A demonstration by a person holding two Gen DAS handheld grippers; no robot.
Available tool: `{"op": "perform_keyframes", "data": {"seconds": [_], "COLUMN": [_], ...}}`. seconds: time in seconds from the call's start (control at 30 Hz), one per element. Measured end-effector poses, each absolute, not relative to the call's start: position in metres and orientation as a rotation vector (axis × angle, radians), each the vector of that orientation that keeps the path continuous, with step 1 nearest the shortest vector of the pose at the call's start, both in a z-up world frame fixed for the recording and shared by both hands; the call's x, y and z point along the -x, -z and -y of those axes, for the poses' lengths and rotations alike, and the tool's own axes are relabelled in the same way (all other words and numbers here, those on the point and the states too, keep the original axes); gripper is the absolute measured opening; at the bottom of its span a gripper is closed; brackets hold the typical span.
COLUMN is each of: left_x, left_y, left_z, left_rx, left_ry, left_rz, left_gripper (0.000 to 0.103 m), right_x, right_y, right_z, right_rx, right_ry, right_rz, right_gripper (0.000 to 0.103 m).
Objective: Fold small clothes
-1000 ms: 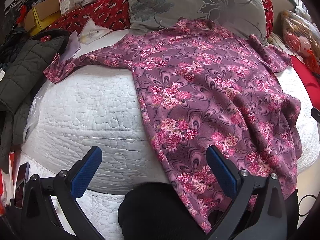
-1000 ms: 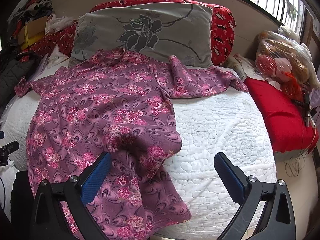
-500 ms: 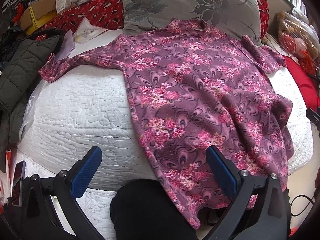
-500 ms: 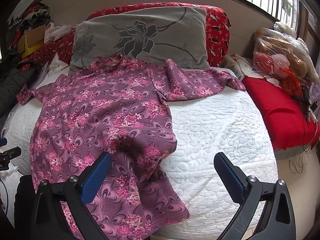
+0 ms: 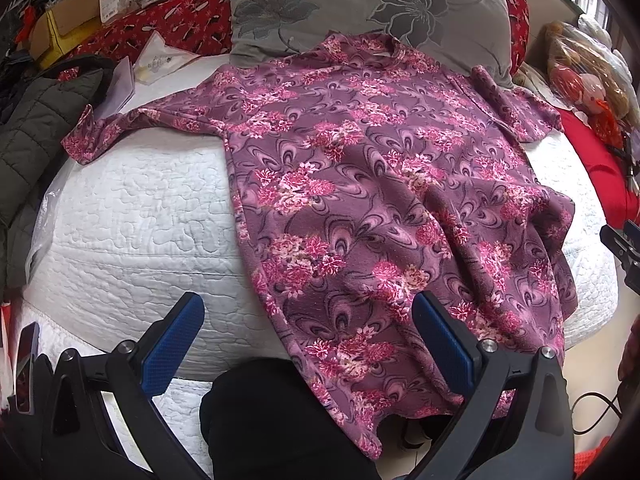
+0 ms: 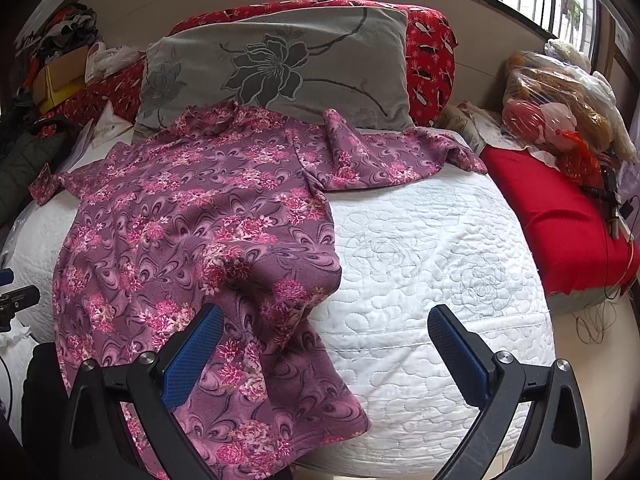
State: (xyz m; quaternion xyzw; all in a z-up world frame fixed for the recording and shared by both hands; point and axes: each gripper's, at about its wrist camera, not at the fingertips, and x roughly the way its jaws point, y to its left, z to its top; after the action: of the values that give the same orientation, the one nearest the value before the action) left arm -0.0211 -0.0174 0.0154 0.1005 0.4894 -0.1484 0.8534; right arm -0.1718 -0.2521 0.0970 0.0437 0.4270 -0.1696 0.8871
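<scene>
A purple long-sleeved top with pink flowers [image 5: 360, 184] lies spread face-down or face-up, I cannot tell which, on a white quilted bed [image 5: 132, 216]; its hem hangs over the near edge. It also shows in the right wrist view [image 6: 192, 232], right sleeve stretched out [image 6: 392, 160]. My left gripper [image 5: 308, 340] is open and empty, hovering before the hem. My right gripper [image 6: 326, 350] is open and empty near the hem's right corner.
A grey flowered pillow [image 6: 280, 68] and red pillows [image 6: 430, 56] lie at the head. A dark jacket [image 5: 32, 128] lies left, a red cushion [image 6: 560, 208] and bagged toys [image 6: 560, 104] right. My dark-clothed knee [image 5: 276, 420] is below.
Both grippers have drawn back a little from the bed, so more of the top and bed shows. The top has not moved; both grippers stay open.
</scene>
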Motion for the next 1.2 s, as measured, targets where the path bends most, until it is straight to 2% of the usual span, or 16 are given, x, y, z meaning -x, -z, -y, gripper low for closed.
{"op": "perform_keyframes", "data": {"seconds": [1.2], "left_x": [0.001], "left_y": [0.006], "left_z": [0.001], "left_rx": [-0.186], "left_ry": [0.261], "left_rz": [-1.097], "left_gripper": [0.103], "right_x": [0.168], "right_y": [-0.081], "right_z": [0.266], "right_rx": [-0.164], "right_ry": [0.352], "right_rz": [-0.927], "right_gripper": [0.101]}}
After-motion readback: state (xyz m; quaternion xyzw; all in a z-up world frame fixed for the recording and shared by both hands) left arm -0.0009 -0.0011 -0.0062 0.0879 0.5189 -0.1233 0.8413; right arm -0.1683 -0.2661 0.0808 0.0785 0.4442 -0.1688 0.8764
